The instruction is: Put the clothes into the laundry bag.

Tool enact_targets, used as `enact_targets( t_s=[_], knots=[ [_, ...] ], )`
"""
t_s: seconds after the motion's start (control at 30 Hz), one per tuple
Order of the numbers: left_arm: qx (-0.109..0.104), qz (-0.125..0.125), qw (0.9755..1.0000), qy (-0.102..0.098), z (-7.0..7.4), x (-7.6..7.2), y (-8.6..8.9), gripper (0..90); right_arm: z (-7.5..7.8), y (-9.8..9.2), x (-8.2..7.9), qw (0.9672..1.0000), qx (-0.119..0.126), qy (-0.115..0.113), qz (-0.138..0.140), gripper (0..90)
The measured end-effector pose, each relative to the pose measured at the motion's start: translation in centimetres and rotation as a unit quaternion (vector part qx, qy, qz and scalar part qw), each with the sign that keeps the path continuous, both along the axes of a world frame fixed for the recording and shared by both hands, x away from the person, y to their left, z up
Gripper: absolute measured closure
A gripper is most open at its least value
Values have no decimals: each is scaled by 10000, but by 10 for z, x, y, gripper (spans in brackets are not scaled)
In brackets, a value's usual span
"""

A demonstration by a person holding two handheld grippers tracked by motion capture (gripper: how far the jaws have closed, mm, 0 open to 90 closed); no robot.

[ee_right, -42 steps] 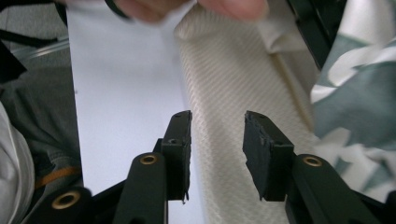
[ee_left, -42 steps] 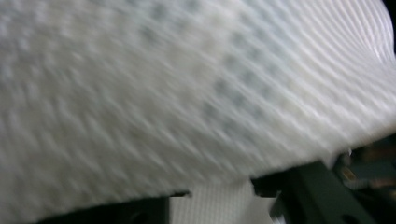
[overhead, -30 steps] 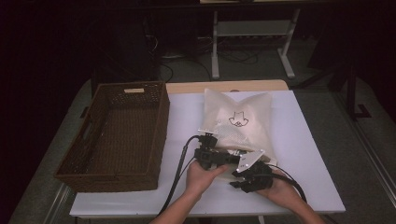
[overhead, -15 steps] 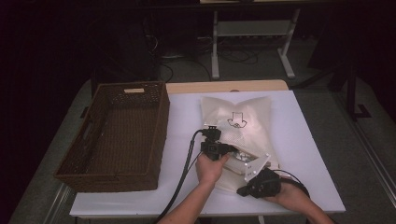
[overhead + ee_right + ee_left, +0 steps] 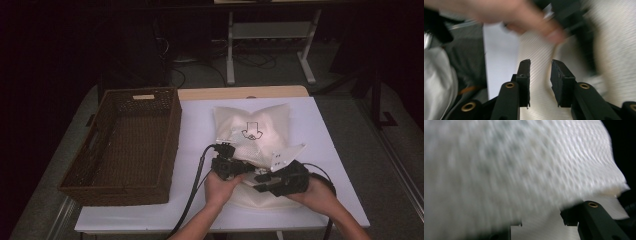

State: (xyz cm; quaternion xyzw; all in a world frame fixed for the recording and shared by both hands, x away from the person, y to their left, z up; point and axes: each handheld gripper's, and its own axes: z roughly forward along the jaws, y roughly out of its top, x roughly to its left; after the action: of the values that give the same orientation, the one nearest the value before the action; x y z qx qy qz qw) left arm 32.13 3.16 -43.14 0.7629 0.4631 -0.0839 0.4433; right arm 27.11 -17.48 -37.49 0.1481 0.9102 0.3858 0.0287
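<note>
A white textured cushion cover (image 5: 255,127) with a small black print lies on the white table (image 5: 195,125). Both hands are at its near end. My left gripper (image 5: 235,162) sits under the lifted near edge. In the left gripper view the blurred cloth (image 5: 519,170) drapes over and between the spread jaws of my left gripper (image 5: 536,225); they have just been opening. My right gripper (image 5: 253,181) points left at the other hand, just above the cover. The jaws of my right gripper (image 5: 540,62) have just been opening too, with nothing between them and cloth (image 5: 539,100) below.
A dark wicker basket (image 5: 172,130) stands at the table's left, a label on its far rim. Cables trail from both grippers toward the near edge. A white metal stand (image 5: 270,35) is on the floor behind the table.
The right hand went out toward the near right corner, then rose and came back beside the left hand. The cover's near edge now lies bunched over the left gripper.
</note>
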Motion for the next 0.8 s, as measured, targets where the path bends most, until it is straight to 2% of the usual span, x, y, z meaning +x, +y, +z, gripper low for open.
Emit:
enact_targets(
  t_s=[0.1,0.17,0.27,0.37,0.43,0.5,0.53,0.57,0.7,0.8],
  knots=[
    [-73,9,10000,-53,1,-4,2,592,16,-3,9,9994,88,-262,-210,619],
    [-57,38,9999,-117,1,-4,2,681,21,-3,14,9987,50,-391,-328,586],
    [-79,57,9998,-148,0,-2,3,779,22,-1,20,9973,-38,-550,-476,560],
    [-52,62,9999,-126,-1,1,2,815,16,3,26,9952,-239,-747,-589,551],
    [-38,71,9999,-104,-2,2,1,826,12,7,32,9941,-374,-823,-607,591],
    [-29,66,9999,-118,-2,2,0,831,9,10,35,9921,-514,-973,-601,708],
    [-47,62,9999,-115,-3,2,0,833,9,11,36,9915,-567,-998,-620,809],
    [-25,53,9999,-147,-3,2,-1,835,8,11,37,9912,-590,-1019,-606,842],
    [48,110,9996,-253,-4,-1,-4,845,9,8,37,9966,-385,-561,-472,869],
    [-37,153,9994,-323,-4,-3,-7,850,12,7,27,9989,-181,-348,-271,873]
  ],
)
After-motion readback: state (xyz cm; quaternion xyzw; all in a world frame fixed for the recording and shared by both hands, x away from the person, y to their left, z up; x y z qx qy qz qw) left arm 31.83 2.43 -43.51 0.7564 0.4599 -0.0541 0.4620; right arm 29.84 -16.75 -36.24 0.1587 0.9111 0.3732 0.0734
